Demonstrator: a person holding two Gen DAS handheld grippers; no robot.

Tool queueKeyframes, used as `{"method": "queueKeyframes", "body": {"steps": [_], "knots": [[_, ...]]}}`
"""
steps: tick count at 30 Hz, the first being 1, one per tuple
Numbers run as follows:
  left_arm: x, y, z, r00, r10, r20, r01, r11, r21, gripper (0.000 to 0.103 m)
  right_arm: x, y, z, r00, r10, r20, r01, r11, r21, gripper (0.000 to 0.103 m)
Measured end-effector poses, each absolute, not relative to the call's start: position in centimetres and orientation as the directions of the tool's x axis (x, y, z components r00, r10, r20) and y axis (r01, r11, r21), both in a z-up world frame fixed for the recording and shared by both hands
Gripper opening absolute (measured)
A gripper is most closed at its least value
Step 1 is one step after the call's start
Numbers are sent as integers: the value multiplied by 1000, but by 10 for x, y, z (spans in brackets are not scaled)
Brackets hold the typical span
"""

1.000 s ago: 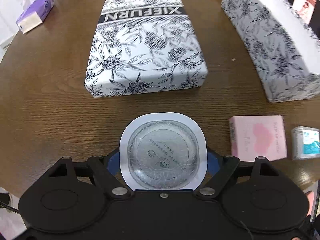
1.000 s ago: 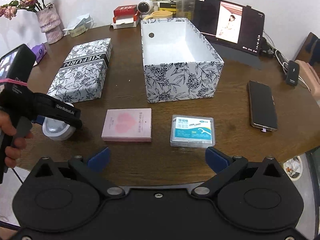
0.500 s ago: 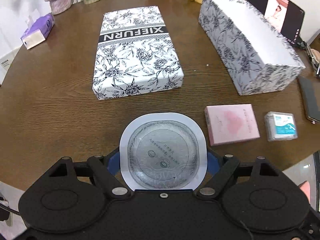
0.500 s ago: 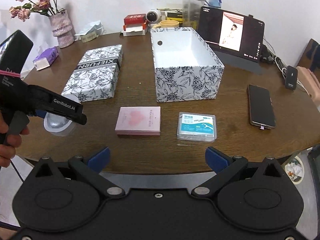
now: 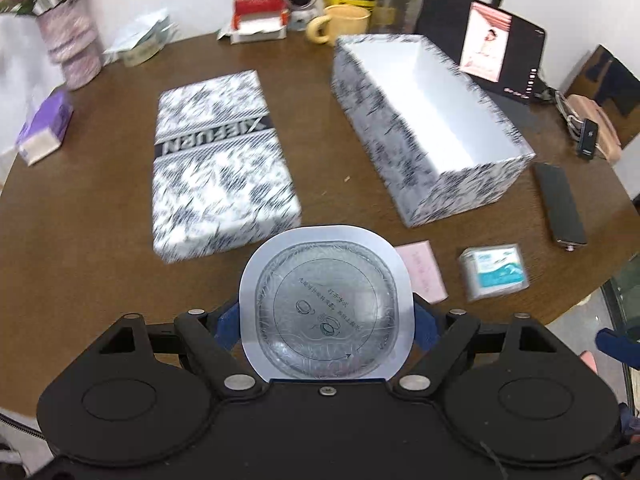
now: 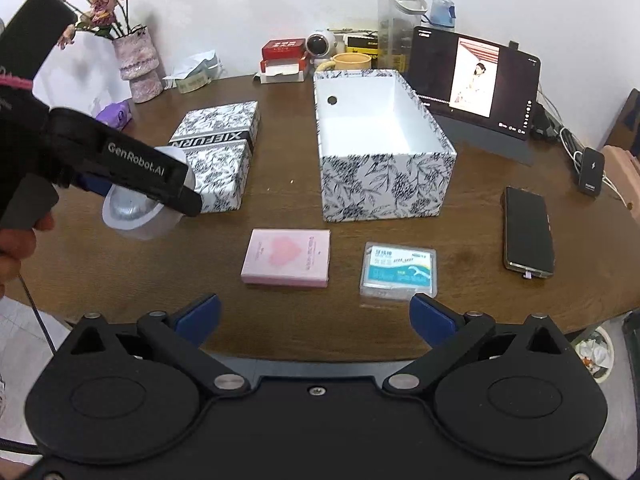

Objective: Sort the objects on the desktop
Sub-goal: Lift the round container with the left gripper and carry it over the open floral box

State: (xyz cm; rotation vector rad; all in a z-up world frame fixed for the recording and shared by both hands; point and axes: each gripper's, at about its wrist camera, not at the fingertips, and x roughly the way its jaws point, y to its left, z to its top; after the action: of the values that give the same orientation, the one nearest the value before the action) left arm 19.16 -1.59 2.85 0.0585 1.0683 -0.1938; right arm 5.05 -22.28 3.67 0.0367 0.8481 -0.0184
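My left gripper (image 5: 326, 316) is shut on a white round-cornered case with a clear domed lid (image 5: 325, 306), held in the air above the table's near left part; the case (image 6: 138, 216) also shows in the right wrist view, under the left gripper (image 6: 132, 184). An open floral box (image 6: 380, 140) with a white inside stands mid-table, open box (image 5: 424, 120). Its floral lid (image 6: 218, 152) lies to the left, lid (image 5: 218, 176). A pink card box (image 6: 287, 257) and a clear floss-pick box (image 6: 398, 271) lie near the front edge. My right gripper (image 6: 316, 316) is open and holds nothing.
A black phone (image 6: 528, 236) lies right of the open box. A tablet (image 6: 476, 84) leans at the back right beside a charger (image 6: 591, 172). A flower vase (image 6: 138, 64), purple tissue pack (image 5: 44, 128), yellow mug (image 5: 344, 24), red box (image 6: 282, 60) and bottle (image 6: 398, 16) line the back.
My left gripper has risen and tilted up with the case, so the open box's inside and the back of the table came into view. My right gripper also pulled back and up.
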Motion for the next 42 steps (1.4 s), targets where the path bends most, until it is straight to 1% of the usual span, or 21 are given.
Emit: {"method": "queueKeyframes", "body": {"steps": [9, 16, 21, 25, 31, 37, 42], "knots": [[239, -45, 53, 488, -210, -847, 306, 950, -59, 80, 94, -225, 49, 644, -17, -765, 30, 1000, 2, 102], [277, -64, 62, 498, -256, -829, 384, 922, -54, 80, 129, -226, 52, 621, -28, -783, 39, 999, -4, 102], [298, -82, 59, 494, -256, -831, 445, 895, -11, 80, 149, -233, 53, 604, -15, -797, 29, 1000, 4, 103], [313, -94, 60, 485, -264, -834, 468, 884, -7, 80, 164, -239, 53, 589, -4, -808, 21, 1000, 10, 103], [340, -118, 55, 490, -241, -837, 459, 888, 13, 80, 188, -249, 53, 566, 13, -824, 5, 1000, 19, 103], [376, -145, 46, 483, -205, -851, 422, 906, 22, 80, 223, -276, 50, 539, 69, -839, -83, 996, 29, 103], [409, -170, 34, 478, -153, -865, 396, 917, 56, 80, 252, -300, 50, 525, 120, -843, -142, 988, 52, 103]]}}
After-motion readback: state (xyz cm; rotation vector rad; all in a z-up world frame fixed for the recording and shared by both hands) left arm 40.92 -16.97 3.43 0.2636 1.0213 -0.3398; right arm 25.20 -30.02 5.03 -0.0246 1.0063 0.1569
